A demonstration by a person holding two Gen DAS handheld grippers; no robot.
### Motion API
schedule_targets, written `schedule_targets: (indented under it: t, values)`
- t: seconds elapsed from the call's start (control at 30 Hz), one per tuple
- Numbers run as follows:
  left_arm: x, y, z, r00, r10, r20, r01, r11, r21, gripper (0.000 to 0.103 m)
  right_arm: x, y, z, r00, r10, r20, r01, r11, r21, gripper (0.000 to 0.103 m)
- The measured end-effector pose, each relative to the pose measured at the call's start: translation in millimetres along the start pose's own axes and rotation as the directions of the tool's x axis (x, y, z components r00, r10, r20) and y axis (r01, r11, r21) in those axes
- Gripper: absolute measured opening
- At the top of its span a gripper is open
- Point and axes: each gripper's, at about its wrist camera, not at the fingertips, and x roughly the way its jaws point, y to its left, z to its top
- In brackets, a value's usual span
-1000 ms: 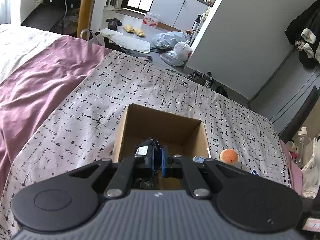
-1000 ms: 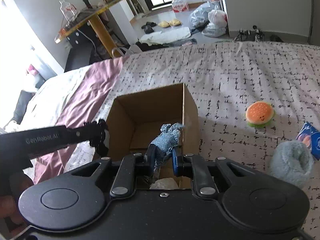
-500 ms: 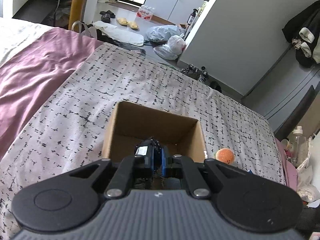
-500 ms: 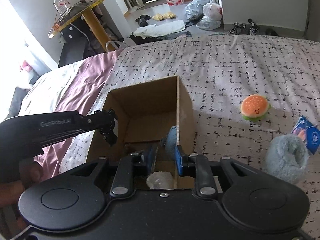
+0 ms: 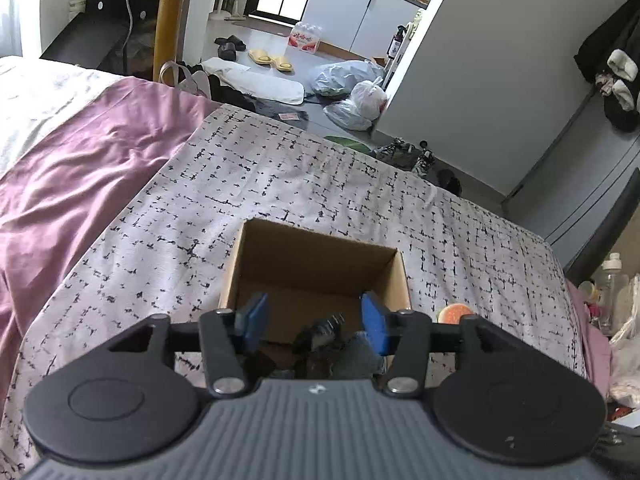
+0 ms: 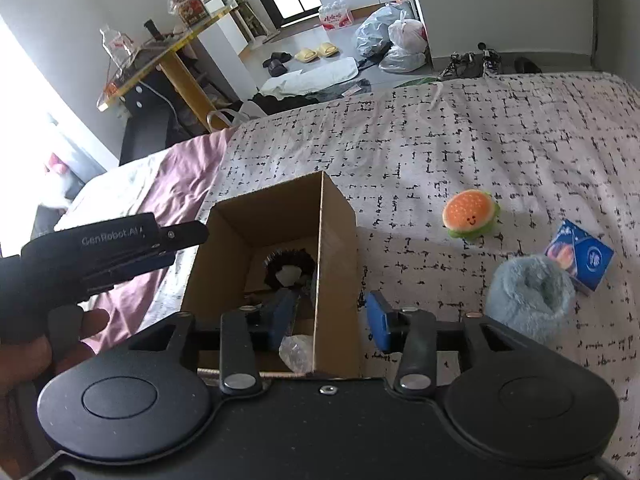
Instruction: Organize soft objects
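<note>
An open cardboard box (image 5: 316, 258) sits on the patterned bedspread; it also shows in the right wrist view (image 6: 336, 224). My left gripper (image 5: 314, 322) is open over the box's near side, above a dark object (image 5: 320, 332) and a blue-grey cloth (image 5: 358, 354) lying inside. My right gripper (image 6: 330, 320) is open and empty, its jaws straddling the box's right wall. A dark furry item (image 6: 290, 266) and a clear plastic piece (image 6: 296, 350) lie in the box. A burger plush (image 6: 470, 214) and a fluffy blue item (image 6: 530, 298) lie on the bed to the right.
A blue packet (image 6: 582, 254) lies by the fluffy item. A purple sheet (image 5: 80, 160) covers the bed's left side. The left gripper's body (image 6: 108, 246) reaches in beside the box. Beyond the bed are bags (image 5: 352, 92), slippers and a yellow table (image 5: 168, 20).
Both grippers have opened. The left let go of the dark object and the right let go of the blue-grey cloth; both now lie in the box. The right gripper shifted right.
</note>
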Motion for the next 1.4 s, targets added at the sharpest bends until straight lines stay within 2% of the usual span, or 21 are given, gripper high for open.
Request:
schedule_targets:
  t: [0.2, 0.3, 0.4, 0.53, 0.8, 1.0, 1.1, 1.4]
  values:
    - [-13, -14, -11, 1.000, 0.016, -0.023, -0.015, 1.000, 0.015, 0.068, -16, -19, -7, 1.000, -0.006, 0.005, 0.006, 1.000, 0.013, 0.044]
    - [-20, -24, -17, 0.999, 0.030, -0.021, -0.029, 0.999, 0.022, 0.075, -26, -28, -10, 1.000, -0.008, 0.013, 0.008, 1.000, 0.015, 0.048]
    - [-28, -34, -22, 0.999, 0.035, -0.016, -0.035, 0.999, 0.033, 0.078, -36, -39, -13, 1.000, -0.012, 0.024, 0.012, 1.000, 0.021, 0.050]
    - [-37, -49, -29, 0.999, 0.042, -0.008, -0.042, 0.998, 0.050, 0.084, -49, -53, -16, 0.999, -0.015, 0.036, 0.014, 0.999, 0.030, 0.060]
    - [-48, -78, -43, 0.998, 0.066, -0.013, -0.065, 0.995, 0.081, 0.091, -72, -79, -21, 0.998, -0.014, 0.065, 0.012, 0.999, 0.038, 0.079]
    - [-51, -97, -55, 0.998, 0.060, -0.030, -0.056, 0.993, 0.102, 0.095, -83, -101, -21, 0.997, -0.018, 0.073, 0.013, 0.998, 0.056, 0.093]
    - [-52, -108, -59, 0.998, 0.056, -0.028, -0.052, 0.992, 0.115, 0.099, -89, -113, -21, 0.996, -0.028, 0.081, 0.023, 0.998, 0.067, 0.094]
    - [-47, -142, -69, 0.998, 0.030, -0.055, -0.021, 0.988, 0.156, 0.099, -101, -147, -18, 0.993, -0.055, 0.107, 0.045, 0.995, 0.094, 0.096]
